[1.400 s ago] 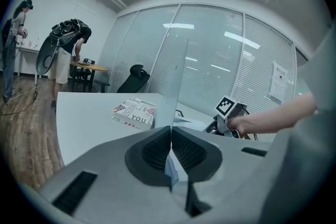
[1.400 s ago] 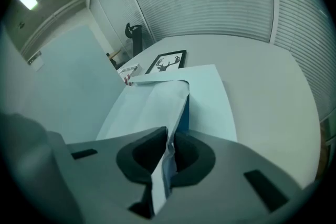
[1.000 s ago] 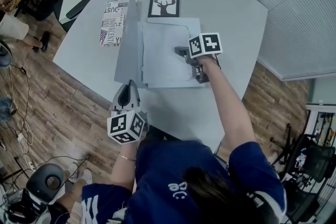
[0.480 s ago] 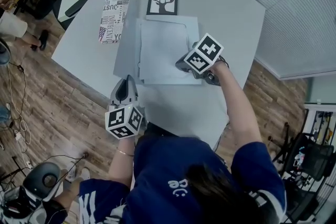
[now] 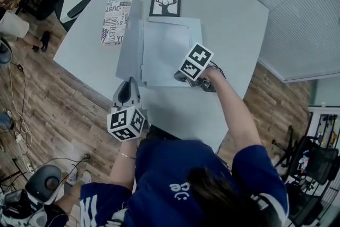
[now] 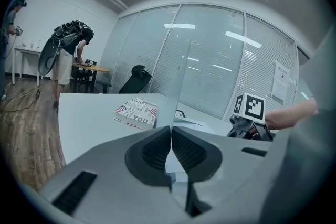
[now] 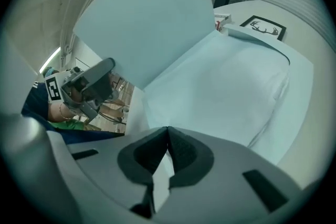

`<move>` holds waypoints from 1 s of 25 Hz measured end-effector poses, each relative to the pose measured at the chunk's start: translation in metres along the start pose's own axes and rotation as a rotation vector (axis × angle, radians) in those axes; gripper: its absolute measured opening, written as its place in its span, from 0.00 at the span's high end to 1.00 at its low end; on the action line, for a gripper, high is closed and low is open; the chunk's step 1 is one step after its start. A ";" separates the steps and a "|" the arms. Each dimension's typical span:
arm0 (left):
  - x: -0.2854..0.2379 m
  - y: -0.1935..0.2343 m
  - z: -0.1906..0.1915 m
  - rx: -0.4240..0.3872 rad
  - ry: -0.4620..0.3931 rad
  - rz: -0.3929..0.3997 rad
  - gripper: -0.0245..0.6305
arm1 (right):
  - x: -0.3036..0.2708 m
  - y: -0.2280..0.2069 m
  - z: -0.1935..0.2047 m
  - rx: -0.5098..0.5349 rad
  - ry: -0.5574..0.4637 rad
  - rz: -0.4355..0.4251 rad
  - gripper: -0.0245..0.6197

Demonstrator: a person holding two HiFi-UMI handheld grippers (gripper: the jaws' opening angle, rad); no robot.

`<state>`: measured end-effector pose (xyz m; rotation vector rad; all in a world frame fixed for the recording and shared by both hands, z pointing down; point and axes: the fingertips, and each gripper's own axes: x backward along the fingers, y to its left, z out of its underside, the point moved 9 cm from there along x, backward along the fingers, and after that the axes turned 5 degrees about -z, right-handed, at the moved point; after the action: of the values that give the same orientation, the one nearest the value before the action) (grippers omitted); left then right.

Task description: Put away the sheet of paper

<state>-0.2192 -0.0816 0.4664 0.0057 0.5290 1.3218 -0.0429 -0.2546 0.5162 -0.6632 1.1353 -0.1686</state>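
An open pale blue folder (image 5: 196, 26) lies on the grey table (image 5: 228, 13), and the white sheet of paper (image 5: 164, 50) rests on its inner side. The folder's cover (image 5: 130, 40) stands upright, and my left gripper (image 5: 127, 84) is shut on its near edge. In the left gripper view the cover (image 6: 179, 76) shows edge-on between the left gripper's (image 6: 171, 140) closed pads. My right gripper (image 5: 179, 77) sits at the sheet's near right corner. In the right gripper view it (image 7: 168, 139) is shut with the sheet's (image 7: 220, 86) edge between its pads, the cover (image 7: 147, 18) rising behind.
A printed book (image 5: 114, 21) lies left of the folder, and a framed deer picture (image 5: 166, 2) lies behind it. The table's near edge runs just below my grippers. Office chairs (image 5: 79, 0) stand at the far left, and a person (image 6: 68, 55) bends over a desk there.
My right gripper has slid along the sheet's right side toward its near corner and rolled over. The left gripper and the upright cover have stayed put.
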 end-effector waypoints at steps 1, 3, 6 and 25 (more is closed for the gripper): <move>0.000 0.000 0.000 -0.004 0.001 0.001 0.95 | -0.002 -0.004 0.001 -0.016 -0.010 0.016 0.95; -0.001 -0.002 -0.001 -0.014 0.003 0.004 0.95 | -0.004 -0.011 0.003 -0.052 -0.037 0.026 0.95; 0.000 -0.003 -0.001 -0.022 0.004 0.004 0.95 | -0.007 -0.015 0.001 -0.095 -0.063 0.012 0.95; 0.000 -0.008 -0.001 -0.064 0.006 0.008 0.95 | -0.042 -0.034 -0.024 -0.050 0.274 0.245 0.95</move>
<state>-0.2125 -0.0838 0.4635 -0.0486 0.4920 1.3466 -0.0755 -0.2724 0.5620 -0.5498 1.4784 -0.0212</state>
